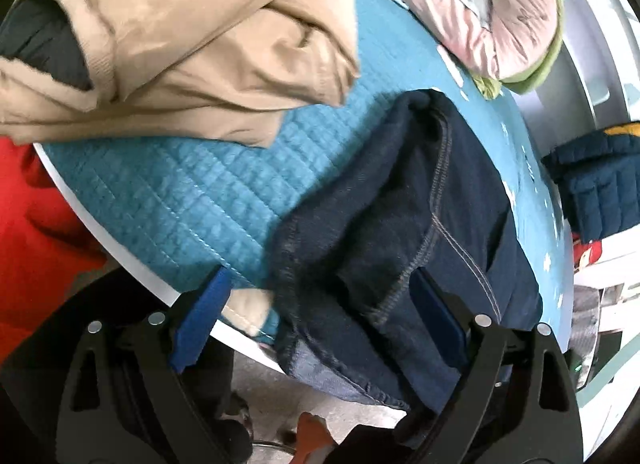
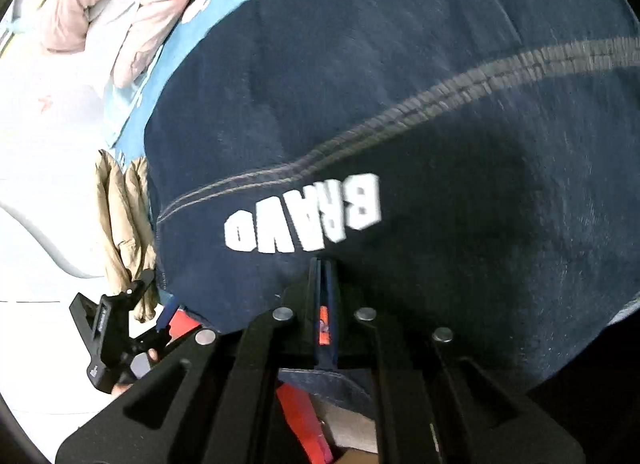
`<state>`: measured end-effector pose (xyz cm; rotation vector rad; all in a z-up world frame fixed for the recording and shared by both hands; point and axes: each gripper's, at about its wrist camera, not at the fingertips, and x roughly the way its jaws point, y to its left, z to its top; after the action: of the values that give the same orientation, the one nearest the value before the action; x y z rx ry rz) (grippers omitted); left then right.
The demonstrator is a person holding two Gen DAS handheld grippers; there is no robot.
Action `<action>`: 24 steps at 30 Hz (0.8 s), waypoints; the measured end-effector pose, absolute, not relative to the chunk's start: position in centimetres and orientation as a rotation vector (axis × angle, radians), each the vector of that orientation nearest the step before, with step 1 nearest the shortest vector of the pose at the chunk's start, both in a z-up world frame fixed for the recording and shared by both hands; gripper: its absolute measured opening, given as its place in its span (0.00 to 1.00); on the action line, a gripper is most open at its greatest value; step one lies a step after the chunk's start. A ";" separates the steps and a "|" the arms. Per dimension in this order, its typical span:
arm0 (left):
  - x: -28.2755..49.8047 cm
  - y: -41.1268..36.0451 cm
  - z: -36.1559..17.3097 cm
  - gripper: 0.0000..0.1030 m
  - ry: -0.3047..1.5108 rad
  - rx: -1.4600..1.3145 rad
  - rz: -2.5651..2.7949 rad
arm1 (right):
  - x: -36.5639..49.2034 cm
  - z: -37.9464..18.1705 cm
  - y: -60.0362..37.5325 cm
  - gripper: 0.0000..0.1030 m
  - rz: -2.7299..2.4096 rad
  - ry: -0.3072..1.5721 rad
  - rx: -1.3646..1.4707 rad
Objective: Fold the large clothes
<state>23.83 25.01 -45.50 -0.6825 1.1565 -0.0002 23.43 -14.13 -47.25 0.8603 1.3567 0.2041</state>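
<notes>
The right hand-held gripper (image 2: 322, 268) is pressed together on the near hem of the navy sweatshirt (image 2: 400, 104), just under its inverted "BRAVO" print (image 2: 304, 216), presumably to lift that edge for a fold; the left hand-held gripper (image 1: 316, 304) stands spread apart, the garment's seamed bulk between its blue pads (image 1: 200, 316) but seemingly unclamped. The sweatshirt lies across the teal quilted tabletop (image 1: 160, 192), draping off its near edge; a beige garment (image 1: 192, 44) sits at eleven o'clock, a pink padded one (image 1: 508, 8) at one; motion blur and the frame edge hide the sweatshirt's sleeves.
</notes>
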 end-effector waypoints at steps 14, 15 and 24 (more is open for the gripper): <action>24.5 20.8 -44.7 0.36 1.136 -0.424 -0.039 | 22.1 -44.5 -12.8 0.08 0.171 1.236 0.735; 24.4 20.6 -44.4 0.32 1.125 -0.436 -0.082 | 21.9 -44.1 -12.3 0.12 0.178 1.214 0.707; 23.2 21.1 -40.0 0.20 1.026 -0.538 -0.232 | 21.0 -38.6 -6.4 0.43 0.359 0.998 0.438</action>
<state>23.18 21.10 -39.97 -0.5383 1.0257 -0.2324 20.97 -6.38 -38.56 0.4382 0.9981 0.3589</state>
